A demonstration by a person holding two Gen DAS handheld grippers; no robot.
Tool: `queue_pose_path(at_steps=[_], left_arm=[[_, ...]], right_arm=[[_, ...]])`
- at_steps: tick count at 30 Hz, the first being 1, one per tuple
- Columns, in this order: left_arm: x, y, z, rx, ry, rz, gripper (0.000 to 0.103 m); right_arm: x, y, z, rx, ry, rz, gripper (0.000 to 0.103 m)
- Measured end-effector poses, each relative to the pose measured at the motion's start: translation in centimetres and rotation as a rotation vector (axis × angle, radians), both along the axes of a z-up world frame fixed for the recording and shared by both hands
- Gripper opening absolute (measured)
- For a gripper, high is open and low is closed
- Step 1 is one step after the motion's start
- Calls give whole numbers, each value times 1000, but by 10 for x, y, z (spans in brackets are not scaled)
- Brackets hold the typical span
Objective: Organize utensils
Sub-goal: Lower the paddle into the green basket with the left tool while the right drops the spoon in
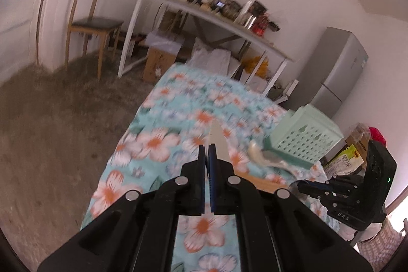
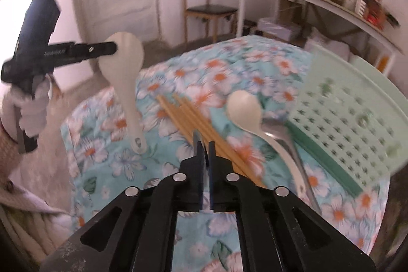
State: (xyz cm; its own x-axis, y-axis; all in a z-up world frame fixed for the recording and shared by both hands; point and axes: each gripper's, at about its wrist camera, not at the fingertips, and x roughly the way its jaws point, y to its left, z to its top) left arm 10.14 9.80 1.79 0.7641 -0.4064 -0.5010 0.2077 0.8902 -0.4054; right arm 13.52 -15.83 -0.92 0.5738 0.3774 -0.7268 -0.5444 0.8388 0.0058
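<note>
Above the floral tablecloth (image 2: 178, 73), my left gripper (image 1: 207, 147) pinches a white spoon (image 2: 125, 60) by its bowl, handle hanging down, my right gripper (image 2: 204, 144) nearly closed on nothing over the chopsticks (image 2: 193, 116), second white spoon (image 2: 244, 114) and metal spoon (image 2: 280, 131) lying beside the mint basket (image 2: 357, 119).

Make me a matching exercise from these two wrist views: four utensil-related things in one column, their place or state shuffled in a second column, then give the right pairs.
Things:
1. held white spoon
2. second white spoon
3. chopsticks
4. mint-green basket

Places or states:
A. perforated, at the right side of the floral cloth
B. a bundle lying on the cloth ahead of the right gripper
C. lifted clear of the cloth, bowl end clamped in the left gripper, handle hanging down
D. lying on the cloth beside a metal spoon, near the basket

Pairs: 1-C, 2-D, 3-B, 4-A
</note>
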Motion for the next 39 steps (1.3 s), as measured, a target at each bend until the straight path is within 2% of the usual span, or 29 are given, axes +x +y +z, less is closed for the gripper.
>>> queue_pose_path(at_steps=[2,7,12,18,20,24,27,29,33,39], left_arm=[[-3,-10,20,8,-56,-18,2],[-1,-32,63,18,-163,-61,2],[10,-64,114,25,-285,-108,2],[44,-123,167,38,-422,-148,2],[62,-152,175,78,-447,-163,2],[96,-198,169,197,-464,-153,2],[122,-228,148,302,-427,-156,2],[133,-239,131,345,-391,-168,2],[147,-248,99,387,-329,-177,2],[151,-252,68,384,-249,-216,3]], right_arm=[[-3,-18,7,81,4,-41,0],[-19,-53,20,194,-19,-142,0],[-33,-92,36,300,-78,-246,0],[-44,-142,66,416,-180,-331,0],[-46,-156,77,434,-213,-349,0],[-46,-186,101,472,-288,-379,0],[-41,-200,117,471,-334,-393,0],[-36,-211,128,481,-365,-397,1],[-21,-227,149,479,-440,-419,1],[11,-234,166,467,-517,-420,1]])
